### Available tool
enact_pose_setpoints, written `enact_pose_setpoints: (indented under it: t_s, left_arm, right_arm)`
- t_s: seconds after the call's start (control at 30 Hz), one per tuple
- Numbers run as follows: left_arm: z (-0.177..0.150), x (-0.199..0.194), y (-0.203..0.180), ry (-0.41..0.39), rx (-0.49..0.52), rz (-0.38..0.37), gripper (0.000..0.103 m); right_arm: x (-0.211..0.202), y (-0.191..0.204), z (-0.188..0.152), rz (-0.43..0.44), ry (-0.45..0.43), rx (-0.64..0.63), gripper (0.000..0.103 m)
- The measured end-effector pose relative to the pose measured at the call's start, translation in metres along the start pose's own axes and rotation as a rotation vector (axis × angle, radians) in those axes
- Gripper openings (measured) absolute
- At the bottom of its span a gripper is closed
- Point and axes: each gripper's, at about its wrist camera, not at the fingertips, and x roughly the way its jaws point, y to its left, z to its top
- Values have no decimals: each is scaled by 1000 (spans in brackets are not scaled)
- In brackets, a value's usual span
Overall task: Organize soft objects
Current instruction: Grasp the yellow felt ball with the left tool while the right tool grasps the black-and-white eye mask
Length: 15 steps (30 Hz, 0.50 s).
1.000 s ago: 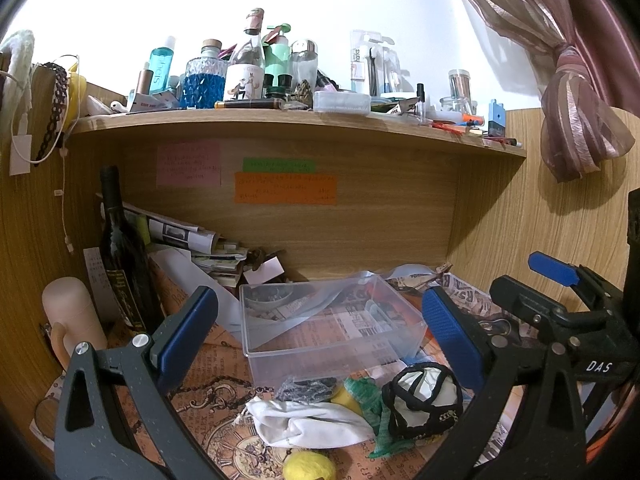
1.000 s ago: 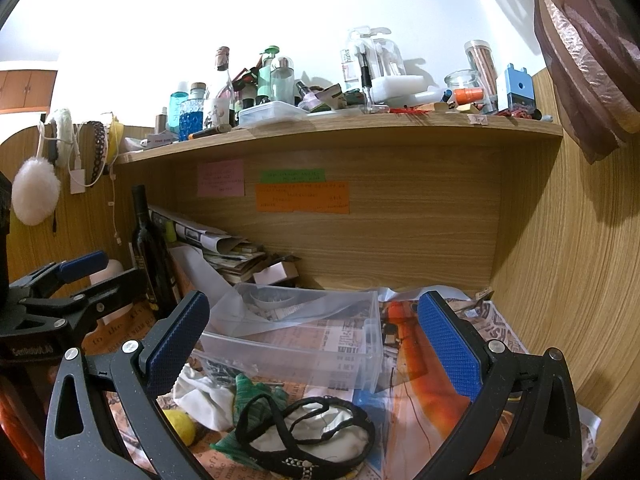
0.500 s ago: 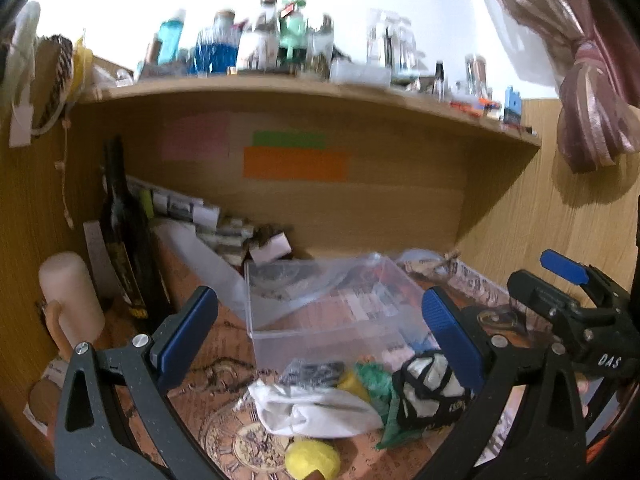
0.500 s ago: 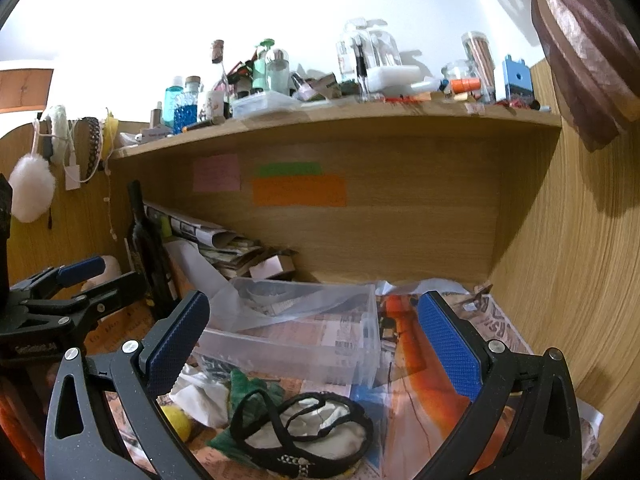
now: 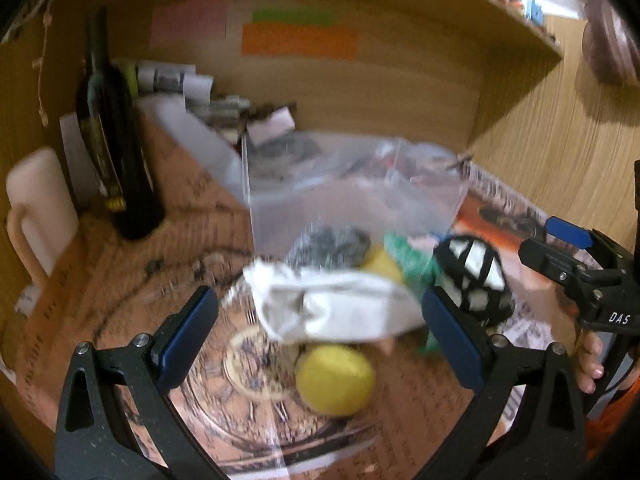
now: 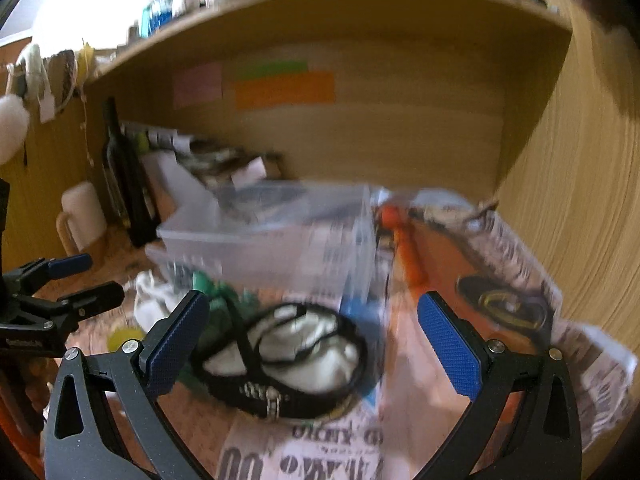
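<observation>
Both frames blurred w/ motion, so fine detail is out; here's what reads. Left gripper (image 5: 320, 334) hangs over the soft pile, jaws spread wide, nothing between the pads; white cloth (image 5: 328, 308) sits right in the gap, yellow ball (image 5: 335, 380) just below it, nearer the camera. Right gripper (image 6: 312, 344) likewise wide open & empty, framing the black-and-white mesh cap (image 6: 288, 356); green fabric (image 6: 218, 300) pokes out beside its left pad.

Clear plastic bin (image 5: 352, 192) stands just behind the pile, open-topped; looks like the drop spot, though that's my read. In the left view a dark scrunched item (image 5: 330, 242) and a second yellow thing (image 5: 382, 266) lie against the bin's front wall, touching the cloth; can't tell what the dark one is. Wine bottle (image 5: 116, 152) & cream mug (image 5: 40, 200) off to the left, well apart, not soft, prob not in play.

Step in hand, by my guess: approach, pre-grasp, no item lifted yet. Next move: each gripper drops lower, pinches one soft item only; cloth for left, cap for right. Watch-outs: cloth overlaps the dark item & the green fabric, so a deep pinch may drag neighbours; the ball could roll if nudged; then lift over the bin rim, not into its wall.
</observation>
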Motion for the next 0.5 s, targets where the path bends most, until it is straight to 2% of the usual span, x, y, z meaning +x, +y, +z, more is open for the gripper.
enact_pose_setpoints:
  t_s: [0.13,0.3,0.4,0.47,0.5]
  left_arm:
    - [-12,8,-1,48,0,-6,101]
    - [-28,20,0,115,-15,-25,81]
    - [-33,25,0,140,-26,-39,65]
    - [-35,28,0,153,-25,-49,48]
    - [-35,28,1,157,-26,-55,45]
  right_arm:
    - [11,-3,-17,16,66,20,101]
    - [24,-13,-26,-2,122,58,89]
    - [34,-21,-27,-11,148,80,79]
    - [41,-25,-27,-5,171,90,73]
    - [45,-27,-28,1,186,95,68]
